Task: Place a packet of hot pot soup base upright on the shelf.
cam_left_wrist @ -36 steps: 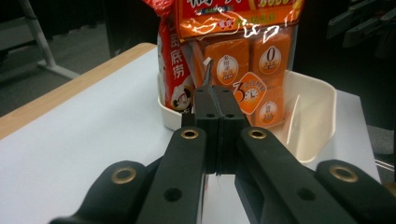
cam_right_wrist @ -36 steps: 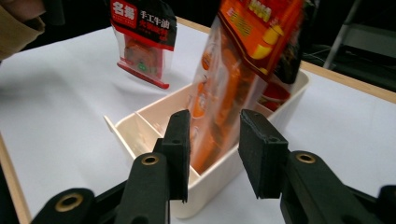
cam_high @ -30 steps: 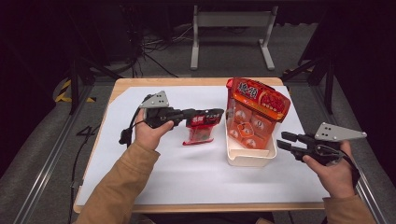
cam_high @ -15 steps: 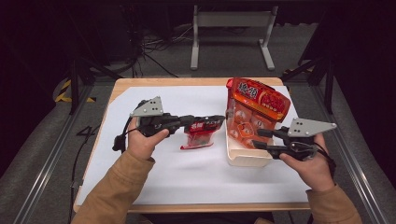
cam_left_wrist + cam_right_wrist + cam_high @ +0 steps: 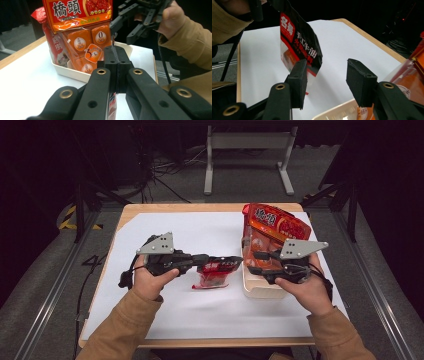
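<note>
A small red-and-black sauce packet [image 5: 214, 274] hangs just above the white sheet, and my left gripper [image 5: 234, 261] is shut on its top edge. In the left gripper view the jaws [image 5: 117, 65] press together with the packet [image 5: 112, 106] below them. A large orange snack bag [image 5: 272, 222] stands in a cream tray [image 5: 260, 291]. My right gripper [image 5: 252, 263] hovers over the tray's left side, pointing at the packet. Its jaws [image 5: 325, 82] have just been opening and grip nothing. The packet [image 5: 299, 47] hangs beyond them.
A white sheet [image 5: 165, 222] covers the wooden table [image 5: 150, 209]. Dark floor, cables and a metal stand lie beyond the far edge. The tray rim [image 5: 337, 113] and orange bag [image 5: 412, 75] sit close under my right gripper.
My right gripper moved left from the table's right edge to over the tray, and its jaws widened. My left gripper shifted slightly left and nearer with the packet.
</note>
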`<act>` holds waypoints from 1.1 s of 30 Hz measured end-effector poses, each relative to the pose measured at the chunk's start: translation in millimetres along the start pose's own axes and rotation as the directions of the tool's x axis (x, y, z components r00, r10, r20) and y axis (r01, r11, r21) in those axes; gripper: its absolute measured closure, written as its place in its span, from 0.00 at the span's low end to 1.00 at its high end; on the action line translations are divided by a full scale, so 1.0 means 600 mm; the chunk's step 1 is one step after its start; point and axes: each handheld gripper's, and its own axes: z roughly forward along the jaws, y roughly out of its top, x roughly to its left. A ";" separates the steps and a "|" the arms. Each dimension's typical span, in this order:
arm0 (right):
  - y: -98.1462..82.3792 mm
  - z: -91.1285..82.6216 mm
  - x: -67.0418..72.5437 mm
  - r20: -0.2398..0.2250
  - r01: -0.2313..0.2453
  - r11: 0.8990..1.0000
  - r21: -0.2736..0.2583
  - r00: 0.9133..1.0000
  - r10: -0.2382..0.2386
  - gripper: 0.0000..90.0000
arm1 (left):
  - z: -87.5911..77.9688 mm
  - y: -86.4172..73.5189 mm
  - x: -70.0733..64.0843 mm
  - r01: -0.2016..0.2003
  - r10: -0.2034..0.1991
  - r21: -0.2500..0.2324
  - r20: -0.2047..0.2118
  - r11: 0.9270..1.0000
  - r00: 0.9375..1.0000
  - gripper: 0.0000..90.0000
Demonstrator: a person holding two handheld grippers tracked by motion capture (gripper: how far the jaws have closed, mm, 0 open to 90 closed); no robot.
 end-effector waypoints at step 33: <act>0.025 0.032 0.028 -0.142 0.126 0.989 -0.076 0.980 -0.136 1.00 | 0.040 -0.026 0.015 -0.021 0.012 0.118 0.072 0.993 0.997 0.40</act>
